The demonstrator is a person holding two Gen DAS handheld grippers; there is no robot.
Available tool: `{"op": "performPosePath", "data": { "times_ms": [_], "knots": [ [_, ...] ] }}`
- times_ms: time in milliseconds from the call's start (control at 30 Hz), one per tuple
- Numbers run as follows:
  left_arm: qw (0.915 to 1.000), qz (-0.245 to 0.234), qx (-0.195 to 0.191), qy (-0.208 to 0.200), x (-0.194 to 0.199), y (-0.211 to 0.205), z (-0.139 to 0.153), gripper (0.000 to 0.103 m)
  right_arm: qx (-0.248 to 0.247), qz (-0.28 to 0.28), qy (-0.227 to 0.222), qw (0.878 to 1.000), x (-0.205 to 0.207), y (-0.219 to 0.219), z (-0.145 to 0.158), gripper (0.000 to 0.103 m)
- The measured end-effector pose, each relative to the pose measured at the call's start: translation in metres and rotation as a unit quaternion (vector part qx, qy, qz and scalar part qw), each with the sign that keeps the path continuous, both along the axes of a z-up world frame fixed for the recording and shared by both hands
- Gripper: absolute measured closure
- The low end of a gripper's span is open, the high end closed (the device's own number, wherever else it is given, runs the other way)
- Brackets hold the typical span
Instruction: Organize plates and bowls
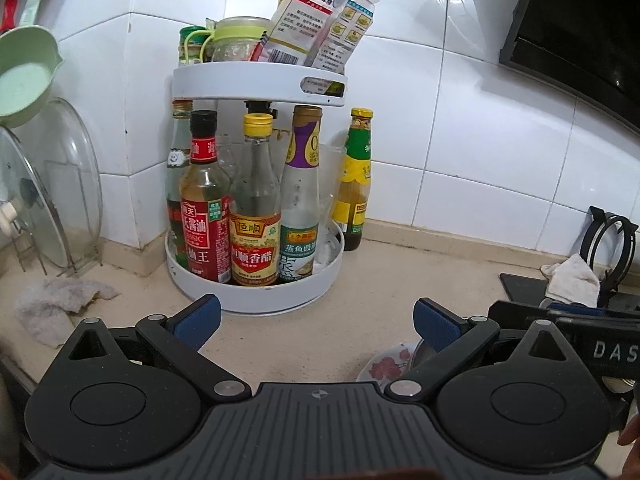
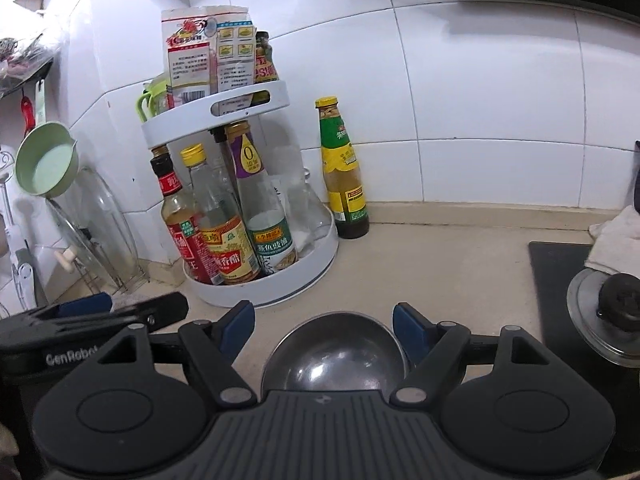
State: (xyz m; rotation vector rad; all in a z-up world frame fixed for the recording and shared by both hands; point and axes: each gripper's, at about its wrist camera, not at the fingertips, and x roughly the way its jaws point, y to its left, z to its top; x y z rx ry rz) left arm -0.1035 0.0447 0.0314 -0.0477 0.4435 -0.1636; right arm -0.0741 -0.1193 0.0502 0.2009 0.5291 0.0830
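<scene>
Countertop (image 1: 400, 280) fills my left-wrist view, beige and bare ahead of my left gripper (image 1: 316, 322), whose blue pads stand wide apart and hold nothing. A flowered plate (image 1: 386, 364) peeks out low by my right finger, untouched, so I judge I am at the start, still choosing a first piece. Beyond sit a two-tier white condiment rack (image 1: 256, 184) crowded with bottles, a crumpled rag (image 1: 56, 300) at left, and glass lids in a wire stand (image 1: 60, 188) against white tile. From the right wrist, my right gripper (image 2: 324, 330) hangs with its pads spread over a steel bowl (image 2: 334, 352), touching neither side as far as I can tell. Next I would need to lower and close on its rim. A black cooktop (image 2: 556, 268) with a pot lid (image 2: 608, 316) lies at right.
</scene>
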Motion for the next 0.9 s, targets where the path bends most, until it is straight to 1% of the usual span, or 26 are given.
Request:
{"op": "performPosePath", "data": {
  "times_ms": [200,900],
  "knots": [
    [0.9999,0.009,0.011,0.004,0.0009,-0.0035,-0.0017,0.0,0.01,0.003,0.001,1.0,0.001,0.0014,-0.0005,0.029],
    [0.9984,0.026,0.044,-0.023,-0.0055,-0.0081,0.0056,0.0,0.016,0.012,0.0,1.0,0.0026,0.0011,0.0022,0.029]
  ]
}}
